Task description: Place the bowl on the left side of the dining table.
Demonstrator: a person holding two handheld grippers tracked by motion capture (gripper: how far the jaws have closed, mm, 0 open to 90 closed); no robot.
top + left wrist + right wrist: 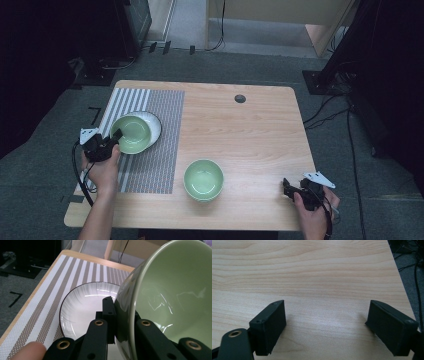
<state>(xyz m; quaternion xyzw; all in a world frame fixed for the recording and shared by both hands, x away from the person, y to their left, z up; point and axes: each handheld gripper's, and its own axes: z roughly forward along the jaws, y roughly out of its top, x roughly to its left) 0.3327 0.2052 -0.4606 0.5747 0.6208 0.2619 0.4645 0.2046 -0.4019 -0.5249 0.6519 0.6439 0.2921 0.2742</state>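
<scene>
A green bowl (131,133) hangs tilted just above the white plate (154,125), its rim pinched tight in the left gripper (114,138). A second green bowl (203,179) sits apart from that plate on the wooden table (240,135). Farther off, the right gripper (287,187) gapes wide, holding nothing.

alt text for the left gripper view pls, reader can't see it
The left gripper clamps the rim of a green bowl, tilted, one jaw inside and one outside. Behind it a white plate with a dark rim lies on a striped mat at the table's edge. A fingertip shows at bottom left.
</scene>
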